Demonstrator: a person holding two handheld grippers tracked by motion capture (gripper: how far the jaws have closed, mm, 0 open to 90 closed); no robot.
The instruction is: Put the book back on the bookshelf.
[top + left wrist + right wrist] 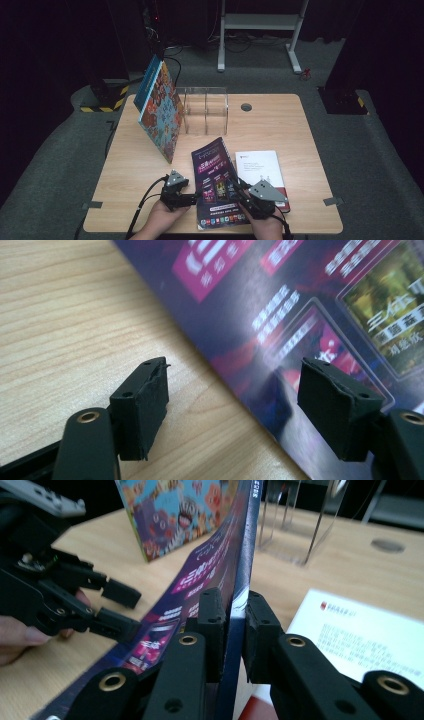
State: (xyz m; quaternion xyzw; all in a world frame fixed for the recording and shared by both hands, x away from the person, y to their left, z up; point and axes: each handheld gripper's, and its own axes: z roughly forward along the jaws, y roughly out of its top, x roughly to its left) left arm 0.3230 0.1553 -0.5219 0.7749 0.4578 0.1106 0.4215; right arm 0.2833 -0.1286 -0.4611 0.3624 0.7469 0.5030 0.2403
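Two tongs work the glossy purple magazine point(216, 182): right tongs point(231, 622) pinch its edge; left tongs point(232, 405) spread beside it should support the cover so it lifts without creasing.

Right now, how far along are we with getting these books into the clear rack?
Done: one colourful book stands leaning against the clear rack. In hand: the right gripper is shut on the spine edge of the purple book, tilting it off the table; the left gripper is open beside its cover. Left: standing the purple book at the rack, then likely the white book, lying flat.
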